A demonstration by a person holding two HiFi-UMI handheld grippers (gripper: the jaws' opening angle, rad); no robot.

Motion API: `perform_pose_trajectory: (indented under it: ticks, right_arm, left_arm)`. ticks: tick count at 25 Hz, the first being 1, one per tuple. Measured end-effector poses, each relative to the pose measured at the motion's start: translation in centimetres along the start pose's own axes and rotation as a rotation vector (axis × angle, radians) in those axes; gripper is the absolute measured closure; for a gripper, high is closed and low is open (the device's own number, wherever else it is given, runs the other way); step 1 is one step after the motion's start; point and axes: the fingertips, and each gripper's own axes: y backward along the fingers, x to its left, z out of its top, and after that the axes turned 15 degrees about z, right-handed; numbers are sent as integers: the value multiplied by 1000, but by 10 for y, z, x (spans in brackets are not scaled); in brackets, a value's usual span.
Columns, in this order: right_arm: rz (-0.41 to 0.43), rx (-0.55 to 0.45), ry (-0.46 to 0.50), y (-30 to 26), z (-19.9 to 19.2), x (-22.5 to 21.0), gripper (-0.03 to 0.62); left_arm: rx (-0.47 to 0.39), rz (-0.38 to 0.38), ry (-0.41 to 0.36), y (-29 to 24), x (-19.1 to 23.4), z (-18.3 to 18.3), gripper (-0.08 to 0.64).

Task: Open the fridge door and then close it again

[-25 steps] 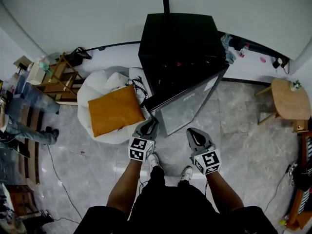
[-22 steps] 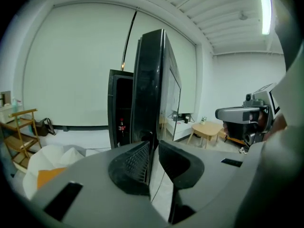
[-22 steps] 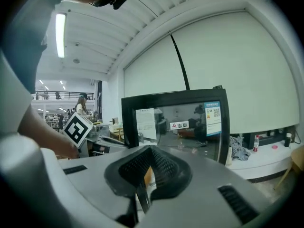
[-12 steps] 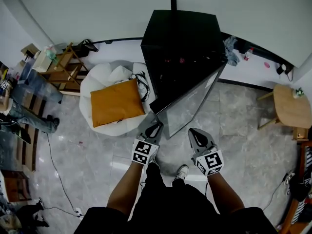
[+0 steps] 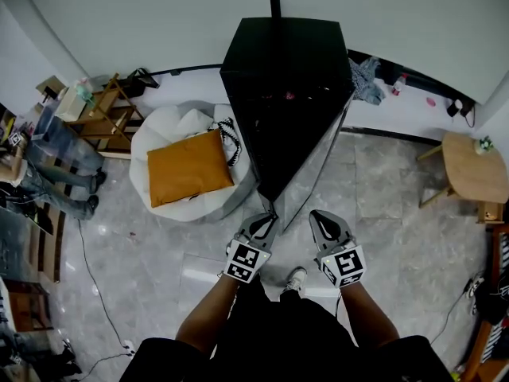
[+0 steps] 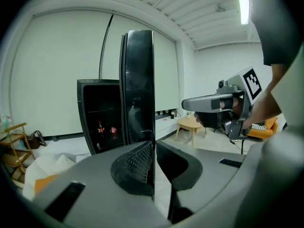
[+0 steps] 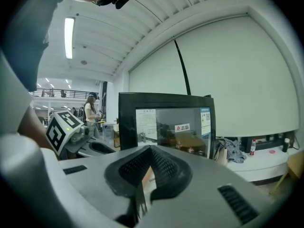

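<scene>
Head view: fridge (image 5: 286, 78) on floor (image 5: 382, 213) by far wall (image 5: 159, 14); door (image 5: 312, 173) stands wide, its free edge at left gripper (image 5: 266, 223); right gripper (image 5: 320, 223) beside, clear of door

Left gripper view: jaws have just been closing, apparently pinched on door's free-edge lip

Right gripper view: jaws together, empty

Judgement: door stiff, hinged, fairly heavy; glass face slippery, so hold free edge

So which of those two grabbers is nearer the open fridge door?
Left. The left gripper has just been closing its jaws on the free edge of the fridge door. The right gripper hovers beside that edge, facing the glass, not touching.
</scene>
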Motion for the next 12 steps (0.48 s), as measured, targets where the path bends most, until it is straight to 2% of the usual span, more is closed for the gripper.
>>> perform_pose_trajectory:
  ticks: [7, 12]
  right_arm:
    - [-25, 2, -8, 15, -4, -4, 583]
    - [-23, -7, -6, 17, -5, -3, 582]
  left_arm:
    - [-4, -32, 18, 5, -34, 4, 514]
    - [-14, -112, -18, 9, -62, 6, 530]
